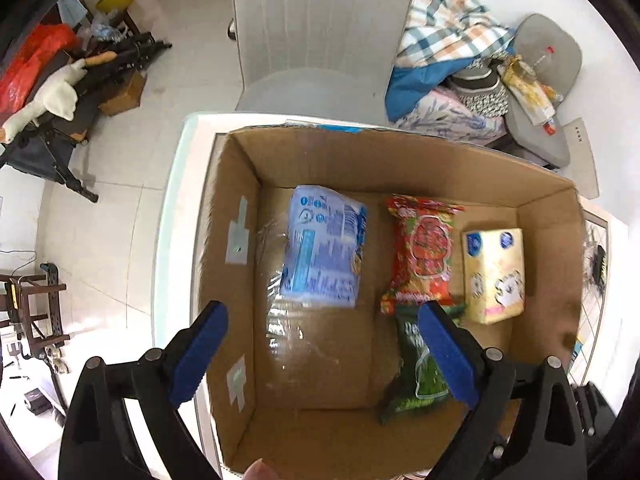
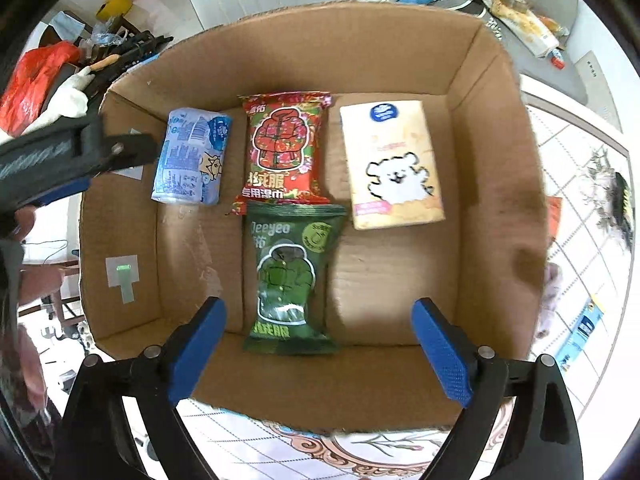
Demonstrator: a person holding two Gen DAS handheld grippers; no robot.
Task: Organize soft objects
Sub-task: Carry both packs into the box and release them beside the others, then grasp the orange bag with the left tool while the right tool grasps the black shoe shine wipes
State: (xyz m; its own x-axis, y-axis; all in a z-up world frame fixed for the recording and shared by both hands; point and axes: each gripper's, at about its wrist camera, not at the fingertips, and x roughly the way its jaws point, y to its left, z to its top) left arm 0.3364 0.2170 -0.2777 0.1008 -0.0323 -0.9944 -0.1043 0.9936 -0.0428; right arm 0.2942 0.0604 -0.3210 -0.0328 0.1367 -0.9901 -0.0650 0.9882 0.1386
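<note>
Four soft packs in the box (image 2: pixel 280 52): blue pack (image 2: pixel 192 156) far left, red pack (image 2: pixel 284 144) mid, tissue pack (image 2: pixel 392 164) far right, green pack (image 2: pixel 292 272) near. Right gripper (image 2: pixel 318 344) w/ jaws spread, empty, hovers right over green, long axis near-to-far, running between jaws. Left gripper (image 1: pixel 322 354) also spread, empty, at left wall.
</note>
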